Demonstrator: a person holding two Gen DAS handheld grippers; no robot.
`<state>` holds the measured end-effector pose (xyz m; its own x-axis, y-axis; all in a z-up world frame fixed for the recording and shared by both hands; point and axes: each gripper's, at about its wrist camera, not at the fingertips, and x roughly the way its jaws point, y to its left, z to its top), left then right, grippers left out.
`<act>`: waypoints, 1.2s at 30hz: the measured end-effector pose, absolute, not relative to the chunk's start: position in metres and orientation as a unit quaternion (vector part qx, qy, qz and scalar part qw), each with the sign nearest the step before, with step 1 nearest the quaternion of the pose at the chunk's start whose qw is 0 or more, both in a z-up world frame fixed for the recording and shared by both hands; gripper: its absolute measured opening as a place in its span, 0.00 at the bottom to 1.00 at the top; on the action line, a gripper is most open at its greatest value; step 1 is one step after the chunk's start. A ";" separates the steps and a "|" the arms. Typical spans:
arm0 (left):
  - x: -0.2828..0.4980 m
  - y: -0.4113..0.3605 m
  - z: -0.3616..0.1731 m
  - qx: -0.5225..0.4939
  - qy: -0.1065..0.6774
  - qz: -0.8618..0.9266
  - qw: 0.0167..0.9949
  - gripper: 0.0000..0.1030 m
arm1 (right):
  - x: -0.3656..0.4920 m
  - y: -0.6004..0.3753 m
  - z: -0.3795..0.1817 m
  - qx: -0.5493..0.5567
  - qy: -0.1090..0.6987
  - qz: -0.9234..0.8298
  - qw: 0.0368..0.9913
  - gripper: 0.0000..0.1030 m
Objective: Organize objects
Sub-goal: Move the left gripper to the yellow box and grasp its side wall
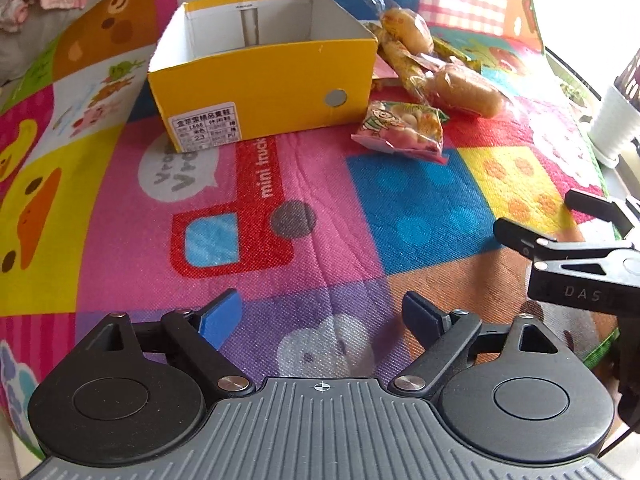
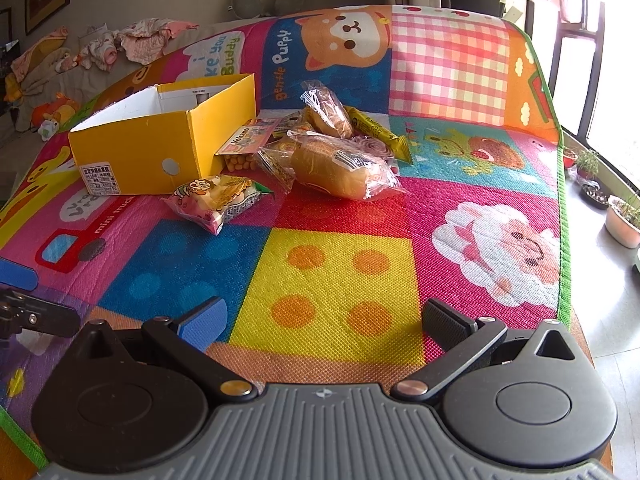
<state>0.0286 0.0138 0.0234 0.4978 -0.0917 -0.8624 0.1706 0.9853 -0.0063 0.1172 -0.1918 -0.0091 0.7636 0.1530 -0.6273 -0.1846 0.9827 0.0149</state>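
An open yellow shoe box (image 1: pixel 260 92) stands on the colourful mat, empty inside; it also shows in the right wrist view (image 2: pixel 160 152). To its right lies a pile of wrapped snacks: a pink candy bag (image 1: pixel 404 130) (image 2: pixel 216 198), wrapped bread rolls (image 1: pixel 464 90) (image 2: pixel 336 168), and a yellow bar (image 2: pixel 380 130). My left gripper (image 1: pixel 324 320) is open and empty, low over the mat, well in front of the box. My right gripper (image 2: pixel 324 320) is open and empty, in front of the snacks; its black fingers (image 1: pixel 520 236) show at the right of the left wrist view.
The play mat (image 2: pixel 340 272) covers the surface, with a green edge (image 2: pixel 564 240) at the right. Plant pots (image 2: pixel 624 220) stand on the floor beyond it. Crumpled clothes (image 2: pixel 132 40) and toys lie behind the box at far left.
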 end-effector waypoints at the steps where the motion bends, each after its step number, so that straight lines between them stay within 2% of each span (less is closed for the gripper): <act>1: 0.029 0.011 0.023 0.047 0.495 -0.070 0.865 0.93 | 0.121 -0.191 -0.007 -0.019 0.342 0.093 0.935 1.00; 4: 0.029 0.009 0.022 0.041 0.496 -0.058 0.866 0.95 | 0.133 -0.196 0.001 0.003 0.376 0.095 0.922 1.00; 7: 0.029 0.009 0.022 0.038 0.497 -0.052 0.865 0.95 | 0.149 -0.186 0.007 -0.030 0.429 0.092 0.898 1.00; 8: 0.029 0.009 0.022 0.037 0.498 -0.052 0.865 0.95 | 0.151 -0.179 0.007 -0.053 0.434 0.090 0.895 1.00; 14: 0.033 0.008 0.024 0.036 0.505 -0.054 0.861 0.95 | 0.142 -0.176 0.001 -0.031 0.406 0.063 0.911 1.00; 21: 0.042 0.009 0.027 0.034 0.526 -0.058 0.848 0.94 | 0.168 -0.176 0.011 -0.029 0.478 0.059 0.876 1.00; 26: 0.039 0.025 0.045 0.013 0.543 -0.074 0.837 0.78 | 0.178 -0.172 0.013 -0.025 0.510 0.044 0.858 1.00; 36: 0.047 0.091 0.121 0.019 0.556 -0.077 0.827 0.77 | 0.204 -0.162 0.021 0.008 0.625 -0.020 0.780 1.00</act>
<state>0.0471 0.0907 0.1210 0.3697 -0.1065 -0.9230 0.1488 0.9874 -0.0543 0.2040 -0.1617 0.0212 0.2176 -0.0216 -0.9758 0.0419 0.9990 -0.0128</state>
